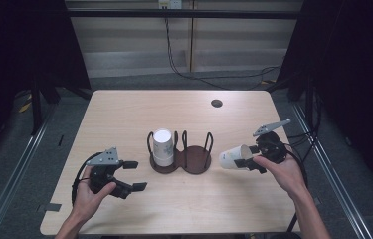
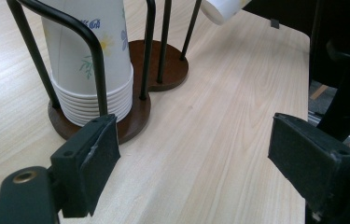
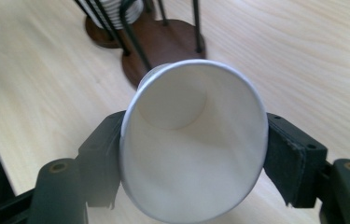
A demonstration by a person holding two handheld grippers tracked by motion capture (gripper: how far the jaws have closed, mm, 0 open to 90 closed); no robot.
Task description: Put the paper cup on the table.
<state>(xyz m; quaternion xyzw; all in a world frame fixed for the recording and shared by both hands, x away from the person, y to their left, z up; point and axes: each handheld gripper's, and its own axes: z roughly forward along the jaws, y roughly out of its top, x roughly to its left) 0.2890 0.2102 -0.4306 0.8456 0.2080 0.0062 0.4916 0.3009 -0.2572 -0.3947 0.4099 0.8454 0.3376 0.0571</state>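
A dark brown two-bay cup holder (image 1: 194,162) with black wire posts stands at the table's middle. Its left bay holds a stack of upside-down white paper cups (image 1: 163,147) (image 2: 93,60) with a flower print; the right bay (image 3: 165,44) is bare. My right gripper (image 1: 250,162) (image 3: 189,154) is shut on a single white paper cup (image 1: 233,157) (image 3: 193,140), lying on its side just right of the holder, its mouth facing the gripper's camera. My left gripper (image 1: 134,175) (image 2: 191,163) stands open, left of and in front of the holder, nothing between its jaws.
A round dark hole (image 1: 217,103) sits in the light wooden table (image 1: 124,114) near its far right. Black cables (image 1: 199,74) run over the floor behind the table. Dark stands flank both sides.
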